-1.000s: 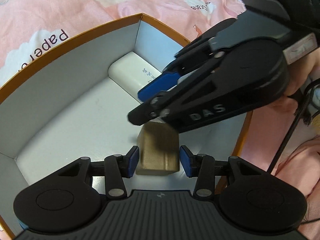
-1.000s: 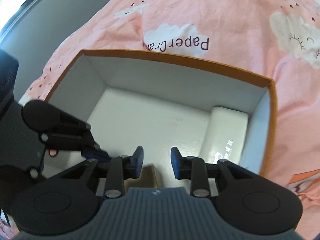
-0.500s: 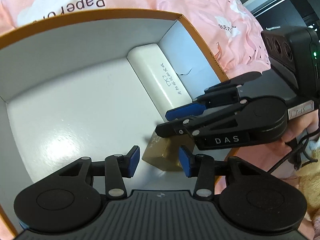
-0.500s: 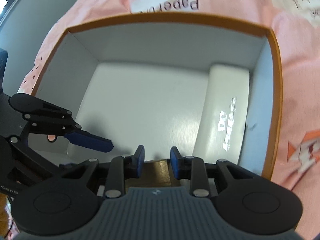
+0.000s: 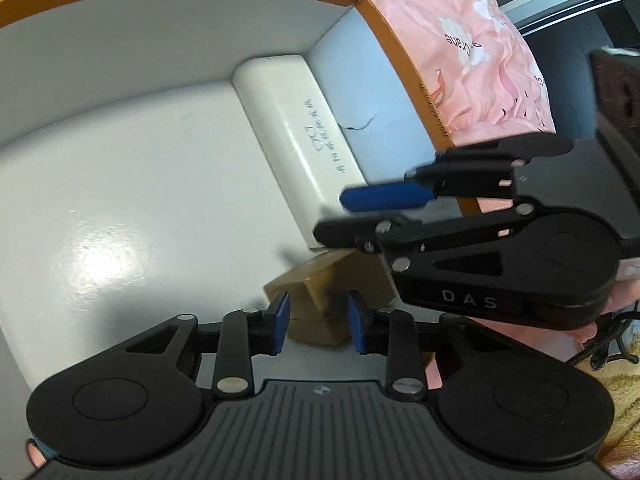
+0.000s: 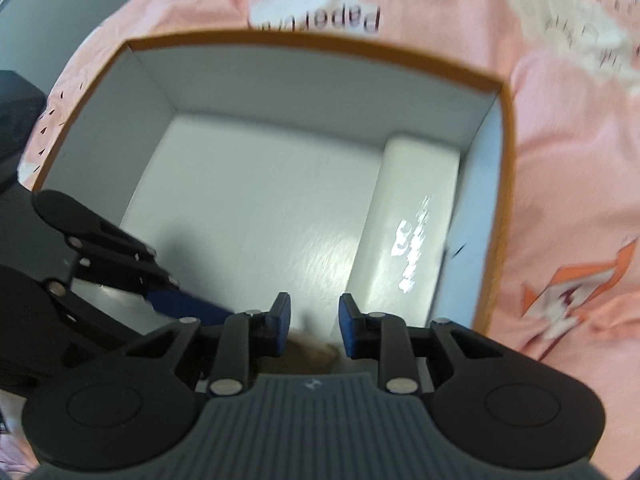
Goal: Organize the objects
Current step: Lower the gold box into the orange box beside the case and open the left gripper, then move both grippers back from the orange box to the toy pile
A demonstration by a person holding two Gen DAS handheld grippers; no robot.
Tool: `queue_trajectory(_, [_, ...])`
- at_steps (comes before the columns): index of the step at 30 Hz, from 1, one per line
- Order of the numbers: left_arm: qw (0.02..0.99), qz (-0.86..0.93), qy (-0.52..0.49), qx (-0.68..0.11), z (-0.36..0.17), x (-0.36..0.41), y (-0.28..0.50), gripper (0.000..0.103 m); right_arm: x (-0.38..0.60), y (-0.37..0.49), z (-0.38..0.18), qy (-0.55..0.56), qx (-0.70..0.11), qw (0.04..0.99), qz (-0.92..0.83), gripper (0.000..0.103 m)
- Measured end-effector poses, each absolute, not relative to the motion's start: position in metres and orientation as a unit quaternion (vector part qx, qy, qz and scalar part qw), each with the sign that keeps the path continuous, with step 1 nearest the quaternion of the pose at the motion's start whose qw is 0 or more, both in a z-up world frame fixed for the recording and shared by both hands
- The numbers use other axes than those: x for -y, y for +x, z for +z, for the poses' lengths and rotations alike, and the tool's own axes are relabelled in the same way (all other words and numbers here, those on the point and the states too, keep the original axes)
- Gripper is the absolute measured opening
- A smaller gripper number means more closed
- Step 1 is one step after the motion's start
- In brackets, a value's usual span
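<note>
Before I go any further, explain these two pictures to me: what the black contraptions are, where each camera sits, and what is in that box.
No robot here: a person holds a two-finger claw in each hand, and each claw carries a wide-angle camera looking forward along its fingers. So each picture shows its own claw at the bottom edge.

In the left wrist view, the left claw is at the bottom, its blue pads either side of a small tan box; whether they press it is unclear. The right claw reaches in from the right, open, above that box.

In the right wrist view, the right claw is at the bottom and the left one enters from the left.

Both look into an orange-rimmed cardboard box with a white inside, resting on pink patterned cloth. A long white case lies along one wall.
</note>
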State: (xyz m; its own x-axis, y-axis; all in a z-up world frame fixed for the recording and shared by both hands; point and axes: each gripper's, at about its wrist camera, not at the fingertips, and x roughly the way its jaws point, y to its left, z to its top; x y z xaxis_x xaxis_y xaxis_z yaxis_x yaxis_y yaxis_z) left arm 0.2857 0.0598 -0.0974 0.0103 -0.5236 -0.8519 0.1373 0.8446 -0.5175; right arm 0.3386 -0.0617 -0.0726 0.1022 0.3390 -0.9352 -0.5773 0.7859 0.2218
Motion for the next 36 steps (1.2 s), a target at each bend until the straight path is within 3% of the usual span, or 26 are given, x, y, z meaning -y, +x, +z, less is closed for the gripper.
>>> queue_trajectory(12, [0.689,-0.229,-0.161,-0.669,-0.103,-0.023,0.301,0.032,0.085,0.333,-0.048,-0.151,-0.501,0.806,0.278,0.031])
queue_trajectory(24, [0.696,-0.219,-0.172,-0.662,-0.100,-0.019,0.298,0.033,0.105,0.325,-0.032,-0.109,-0.481,0.827,0.271,0.029])
queue_trajectory(30, [0.781,-0.207,-0.132,-0.575,-0.048,-0.024,0.260,0.033,0.115,0.298,-0.009,-0.095,-0.445,0.847,0.276,0.035])
queue_trajectory(32, [0.808,-0.207,-0.115,-0.539,-0.025,-0.025,0.238,0.033,0.120,0.282,0.001,-0.086,-0.421,0.859,0.277,0.045])
queue_trajectory(36, [0.843,-0.196,-0.089,-0.492,0.010,-0.032,0.186,0.033,0.134,0.238,0.020,-0.054,-0.379,0.879,0.286,0.048])
